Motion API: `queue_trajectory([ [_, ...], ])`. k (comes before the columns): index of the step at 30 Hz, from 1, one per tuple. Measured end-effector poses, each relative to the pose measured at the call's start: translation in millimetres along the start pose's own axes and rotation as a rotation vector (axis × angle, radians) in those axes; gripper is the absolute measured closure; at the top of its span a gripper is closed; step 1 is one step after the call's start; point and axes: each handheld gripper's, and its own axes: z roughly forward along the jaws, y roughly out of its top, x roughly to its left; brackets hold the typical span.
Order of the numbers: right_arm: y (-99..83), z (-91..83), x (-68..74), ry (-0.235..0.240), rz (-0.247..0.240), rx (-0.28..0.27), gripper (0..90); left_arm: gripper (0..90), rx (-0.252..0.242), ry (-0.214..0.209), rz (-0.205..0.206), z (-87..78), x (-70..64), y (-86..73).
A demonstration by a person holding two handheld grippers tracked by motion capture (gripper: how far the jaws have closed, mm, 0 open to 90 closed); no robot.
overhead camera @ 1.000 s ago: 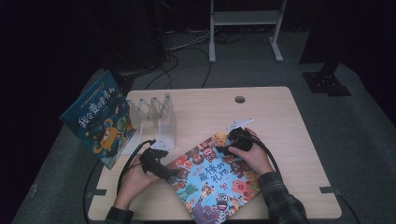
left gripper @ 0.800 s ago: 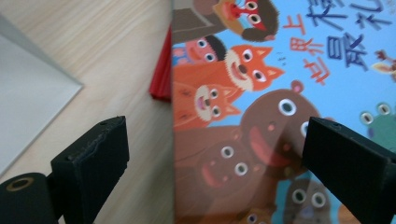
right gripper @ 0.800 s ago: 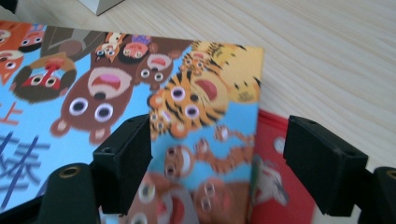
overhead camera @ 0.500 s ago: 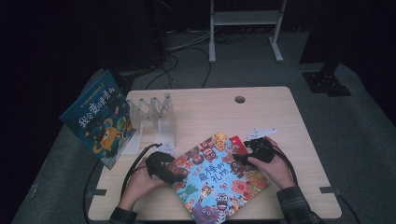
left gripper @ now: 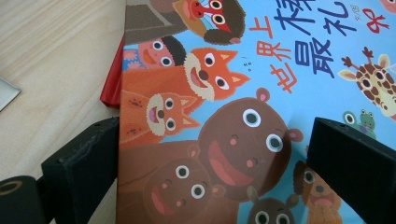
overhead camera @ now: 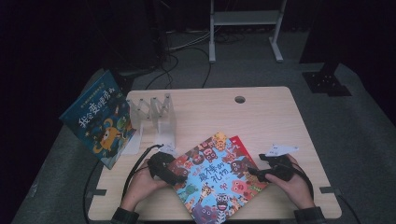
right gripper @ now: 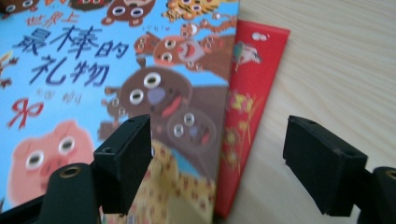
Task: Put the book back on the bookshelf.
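A picture book with cartoon animals on a blue cover (overhead camera: 217, 179) lies flat at the table's front middle. A red book (overhead camera: 239, 144) sticks out from under its far right edge. My left gripper (overhead camera: 175, 176) sits at the book's left corner and is open. In the left gripper view its jaws straddle the cover (left gripper: 261, 93), one over bare wood, one over the book, with the red book (left gripper: 110, 95) just showing. My right gripper (overhead camera: 254, 173) is open at the book's right edge. In the right gripper view its jaws span the cover (right gripper: 93, 70) and the red strip (right gripper: 247, 102).
A second blue picture book (overhead camera: 98, 119) leans off the table's left edge beside a clear folding book rack (overhead camera: 156, 114). A cable hole (overhead camera: 240, 99) lies at the back of the wooden table (overhead camera: 280, 116). A white tag (overhead camera: 280, 150) sits by my right hand.
My right gripper has moved from over the book's top corner out to its right edge, nearer the front. My left gripper shifted slightly toward the book's left corner.
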Motion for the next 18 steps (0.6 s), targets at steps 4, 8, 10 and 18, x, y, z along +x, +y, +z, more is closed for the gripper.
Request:
queue_trajectory([
  [4, -15.0, -15.5, 0.0, -0.008, 0.01, -0.003, 22.5, 3.0, 0.0, -0.009, -0.002, 0.7, 1.3, -0.4],
  [8, -28.4, -25.4, 1.7, -0.009, 0.011, 0.001, 21.6, 1.0, -0.004, -0.034, -0.024, 3.9, 3.0, -1.7],
  [10, -33.8, -29.3, 3.0, -0.009, 0.016, 0.004, 21.7, 0.9, -0.004, -0.034, -0.024, 3.9, 2.9, -1.7],
  [18, -50.7, -36.6, 10.1, -0.015, 0.004, 0.017, 21.3, 0.9, -0.009, -0.033, -0.032, 4.1, 2.6, -2.1],
])
